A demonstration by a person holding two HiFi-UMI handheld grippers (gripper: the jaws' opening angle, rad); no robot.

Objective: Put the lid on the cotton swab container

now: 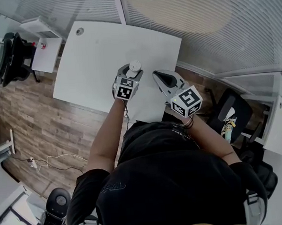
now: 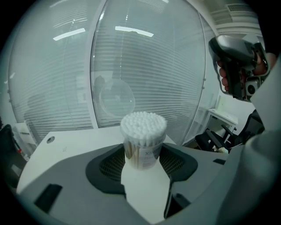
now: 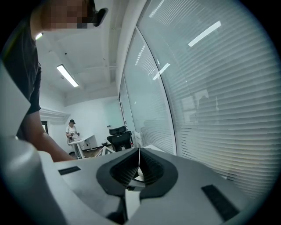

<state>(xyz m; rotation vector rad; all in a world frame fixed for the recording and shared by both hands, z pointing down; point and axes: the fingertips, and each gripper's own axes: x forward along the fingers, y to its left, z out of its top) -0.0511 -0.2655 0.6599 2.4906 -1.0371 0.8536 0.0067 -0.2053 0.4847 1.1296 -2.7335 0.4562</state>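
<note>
The cotton swab container (image 2: 143,132) is a clear round tub packed with white swabs, and its top has no lid on it. My left gripper (image 2: 141,154) is shut on it, one pad on either side of its lower wall. In the head view the left gripper (image 1: 133,73) holds the container (image 1: 135,65) over the white table (image 1: 96,54). My right gripper (image 1: 157,75) is just to its right, raised and apart from it, and also shows in the left gripper view (image 2: 237,61). Its jaws (image 3: 139,165) are shut. I cannot make out a lid in any view.
A glass wall with blinds curves round the table's far side. A black office chair (image 1: 231,109) stands at the right and a white cabinet (image 1: 45,54) at the upper left on the wood floor. A person (image 3: 71,130) stands far off.
</note>
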